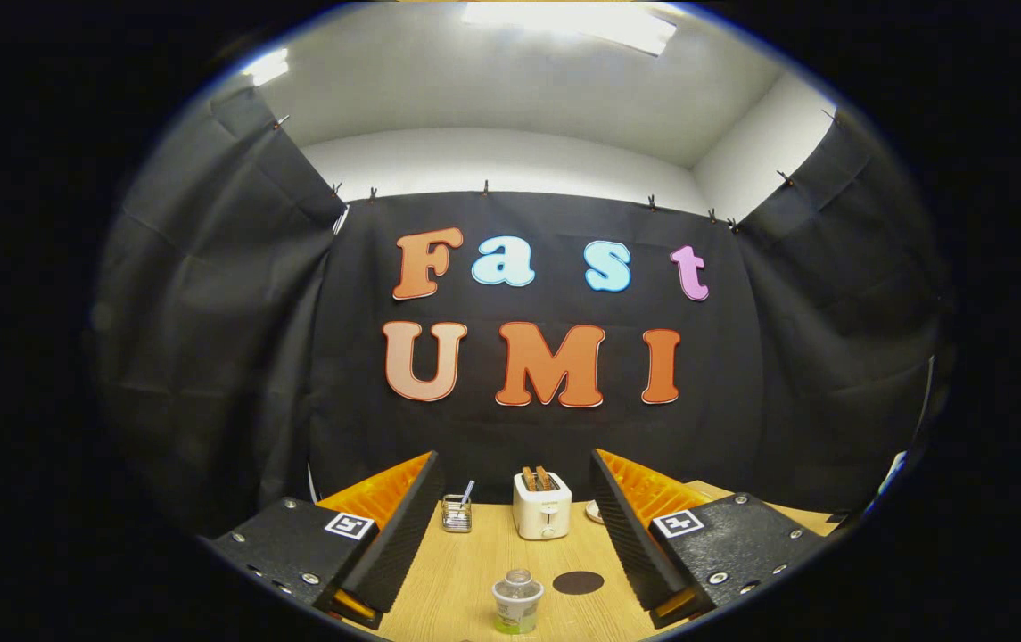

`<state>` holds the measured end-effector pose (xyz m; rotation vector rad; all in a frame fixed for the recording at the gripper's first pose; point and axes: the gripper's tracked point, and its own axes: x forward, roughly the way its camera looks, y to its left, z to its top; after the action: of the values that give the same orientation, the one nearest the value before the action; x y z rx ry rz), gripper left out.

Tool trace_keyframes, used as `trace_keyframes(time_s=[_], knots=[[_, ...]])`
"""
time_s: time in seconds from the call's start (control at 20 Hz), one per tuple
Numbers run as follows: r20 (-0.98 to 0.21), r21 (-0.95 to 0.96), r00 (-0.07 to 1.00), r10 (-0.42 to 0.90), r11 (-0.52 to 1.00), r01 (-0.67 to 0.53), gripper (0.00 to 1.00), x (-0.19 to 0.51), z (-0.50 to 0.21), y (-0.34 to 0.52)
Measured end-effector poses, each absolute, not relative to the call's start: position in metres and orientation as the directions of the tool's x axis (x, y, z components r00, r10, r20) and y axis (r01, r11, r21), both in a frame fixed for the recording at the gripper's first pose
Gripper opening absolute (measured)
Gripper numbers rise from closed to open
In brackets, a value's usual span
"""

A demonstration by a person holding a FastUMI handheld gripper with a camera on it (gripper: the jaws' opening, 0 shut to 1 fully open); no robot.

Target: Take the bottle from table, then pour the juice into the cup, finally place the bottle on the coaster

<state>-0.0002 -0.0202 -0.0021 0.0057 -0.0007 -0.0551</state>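
Looking down the gripper, its two fingers are spread wide apart with nothing held, hovering over a light wooden table. The bottle stands upright on the table between the fingers, close in front, touching neither; it's small and clear with a bit of greenish juice at the bottom. Just beside it, toward the right finger, lies a dark round coaster, flat and bare. Further back near the black cloth wall sits a white toaster with toast sticking up, and next to it a little wire holder with something poking out of it.
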Motion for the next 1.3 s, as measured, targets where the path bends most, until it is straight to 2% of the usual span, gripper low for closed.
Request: trace_keyframes(time_s=[0.65,1.05,1.3], knots=[[-0.02,0.017,0.994,-0.105,0.994,0.106,0.98,-0.006,-0.027,-0.036],[-0.108,-0.065,0.982,-0.157,0.987,0.15,0.98,-0.004,-0.11,-0.032],[-0.162,0.0,0.98,-0.115,0.993,0.116,0.98,0.002,-0.176,-0.02]])
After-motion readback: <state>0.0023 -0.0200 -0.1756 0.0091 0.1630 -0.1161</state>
